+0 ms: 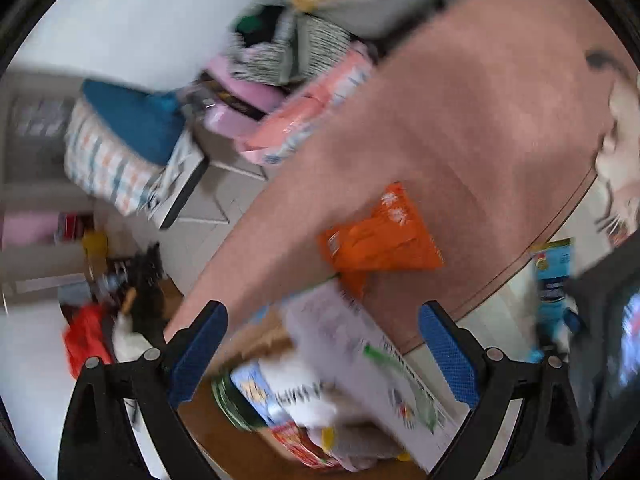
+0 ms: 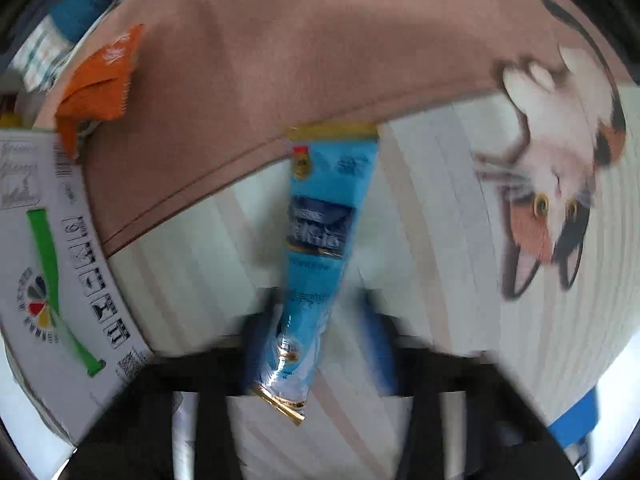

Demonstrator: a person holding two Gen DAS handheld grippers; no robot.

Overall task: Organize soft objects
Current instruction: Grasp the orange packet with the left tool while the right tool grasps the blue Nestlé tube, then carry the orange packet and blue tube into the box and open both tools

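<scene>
A long light-blue snack packet (image 2: pixel 316 248) lies on the striped mat, its near end between my right gripper's (image 2: pixel 320 344) blurred blue fingers; whether they pinch it I cannot tell. The packet also shows in the left wrist view (image 1: pixel 554 280). An orange soft packet (image 1: pixel 380 236) lies on the pink rug, also in the right wrist view (image 2: pixel 100 88). My left gripper (image 1: pixel 324 352) is open and empty above a white cardboard box (image 1: pixel 360 344) that holds several packets (image 1: pixel 280 396).
The pink rug (image 1: pixel 460 120) has a cat picture (image 2: pixel 560 176) at one end. The box stands at the rug's edge (image 2: pixel 68 264). A pile of pillows and folded cloths (image 1: pixel 132 140) and pink packages (image 1: pixel 304 116) lies beyond the rug. Clutter sits on the floor at left (image 1: pixel 112 312).
</scene>
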